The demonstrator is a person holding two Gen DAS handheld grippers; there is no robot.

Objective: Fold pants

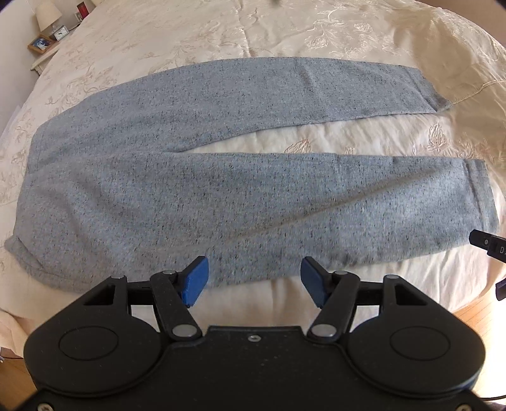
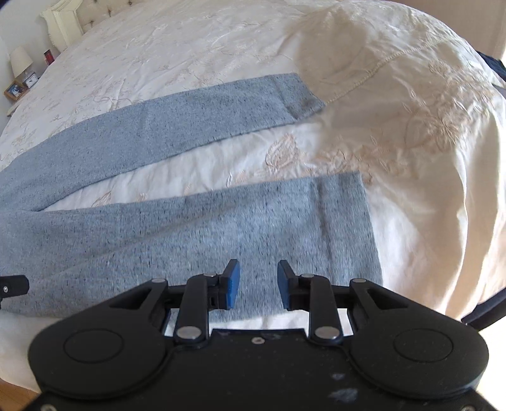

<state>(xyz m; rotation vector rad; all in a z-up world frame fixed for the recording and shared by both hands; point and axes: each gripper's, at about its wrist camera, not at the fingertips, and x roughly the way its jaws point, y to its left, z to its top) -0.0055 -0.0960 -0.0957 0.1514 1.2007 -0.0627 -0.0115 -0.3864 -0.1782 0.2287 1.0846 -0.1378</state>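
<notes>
Far left, beyond the bed edge, a nightstand [image 1: 44,52] carries a lamp [image 1: 47,14], a small clock [image 1: 60,32] and a framed picture [image 1: 39,43]; a red item stands behind them, too small to identify. The same group appears at the left margin of the right wrist view.

The bed [image 1: 221,28] is covered by a cream embroidered bedspread [image 2: 189,41]. The pants [image 1: 158,189], grey speckled knit, lie flat on this bedspread. Waist end: at the left. The two legs run rightward and diverge, exposing a wedge of bedspread between them. The far leg [image 1: 284,88] ends in a cuff [image 2: 300,95] that lies just beside a stitched seam in the bedspread. The near leg [image 2: 221,227] ends in a wider cuff band [image 2: 348,227].

Left tongs [image 1: 254,283]: released, blue pads [image 1: 196,281] well apart, nothing between them. They hang above the near edge of the pants, at the thigh section of the near leg. Contact with the fabric cannot be determined.

Right tongs [image 2: 258,284]: released, pads [image 2: 232,286] separated by a narrower gap, nothing gripped. They are positioned over the lower part of the near leg, just left of the cuff band. A part of each tool shows at the margin of the other view: right edge in the left wrist view, left edge in the right wrist view.

Far right, the bedspread rises in a rumpled mound [image 2: 395,104].
</notes>
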